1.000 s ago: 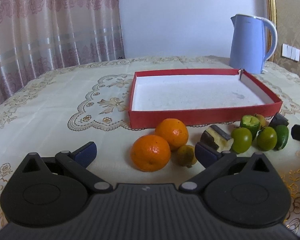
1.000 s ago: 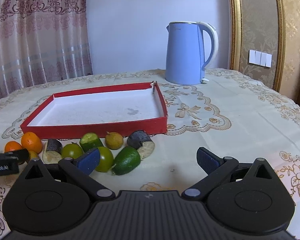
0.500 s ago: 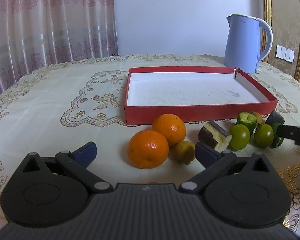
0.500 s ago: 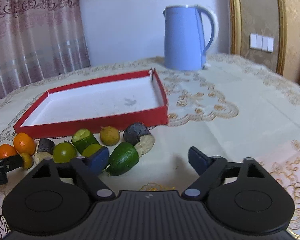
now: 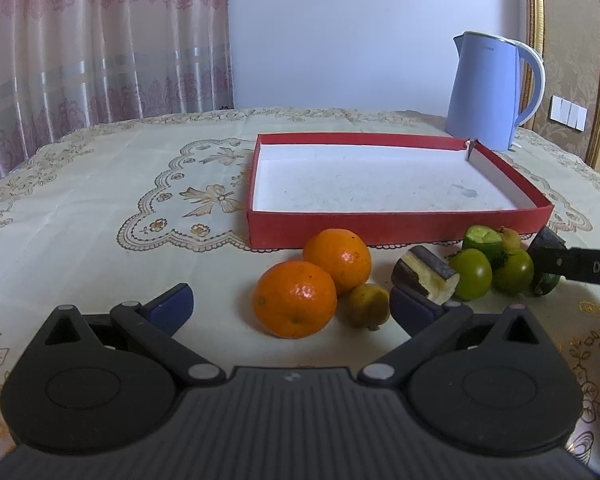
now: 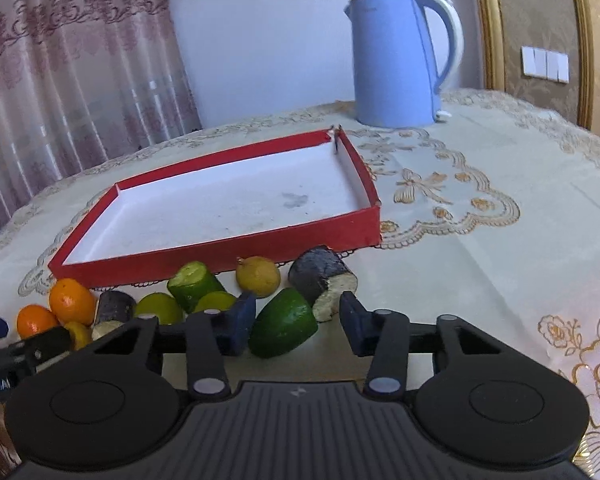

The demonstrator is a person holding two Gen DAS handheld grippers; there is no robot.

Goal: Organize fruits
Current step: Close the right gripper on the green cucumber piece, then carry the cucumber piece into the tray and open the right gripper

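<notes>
A red tray (image 5: pixel 380 228) with a white floor stands mid-table, nothing in it. Fruits lie in a row along its near wall. My left gripper (image 5: pixel 292 307) is open, its fingers either side of the nearer orange (image 5: pixel 294 300) without touching; a second orange (image 5: pixel 338 256) and a small yellow fruit (image 5: pixel 364 306) sit just beyond. My right gripper (image 6: pixel 294 324) is closing around a dark green fruit (image 6: pixel 284 328): the left pad is at its skin and the right pad stands a little off. A dark-skinned cut piece (image 6: pixel 324 280) lies behind it.
A blue kettle (image 5: pixel 488 92) stands behind the tray at the back right. Two round green fruits (image 5: pixel 472 274), a cut green piece (image 6: pixel 194 286) and another yellow fruit (image 6: pixel 258 276) crowd the row. Bare embroidered tablecloth (image 6: pixel 480 248) stretches to the right of the tray.
The right gripper's jaws have narrowed from wide open to close around the dark green fruit, and it has edged forward towards the row. The left gripper has stayed put and open.
</notes>
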